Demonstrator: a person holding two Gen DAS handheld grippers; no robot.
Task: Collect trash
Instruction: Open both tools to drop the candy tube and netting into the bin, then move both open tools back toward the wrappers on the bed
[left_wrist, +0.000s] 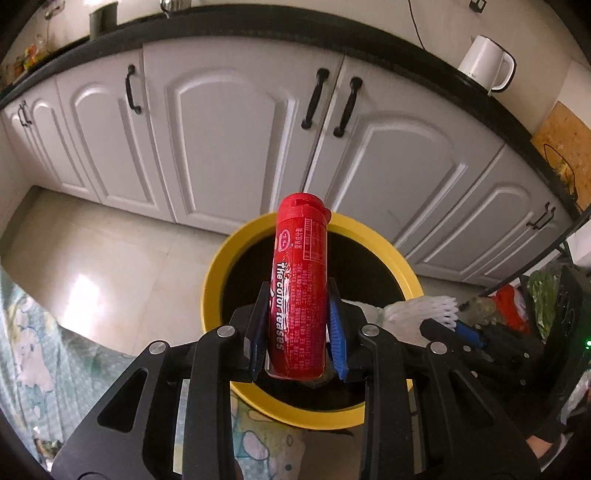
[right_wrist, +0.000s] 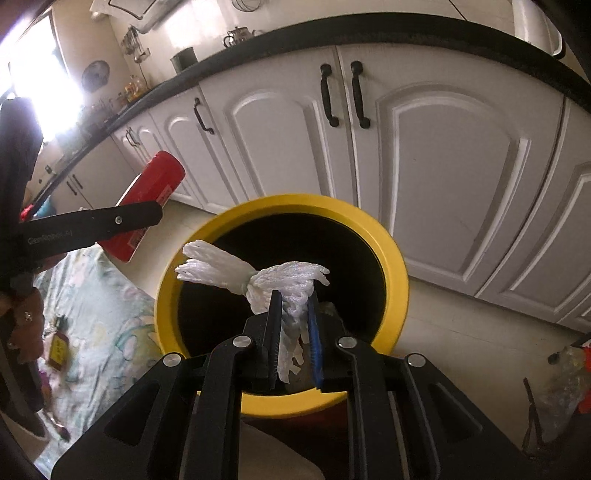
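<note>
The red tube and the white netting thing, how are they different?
The red plastic tube is hard, smooth and printed with words; the white foam net is soft, crumpled and plain. The tube sits in the left gripper, the net in the right gripper. Both are pinched tight over the yellow round bin.

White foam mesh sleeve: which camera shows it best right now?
The right wrist view: the white foam mesh sleeve hangs clamped in the right gripper over the yellow-rimmed bin. The left wrist view catches only one end.
</note>
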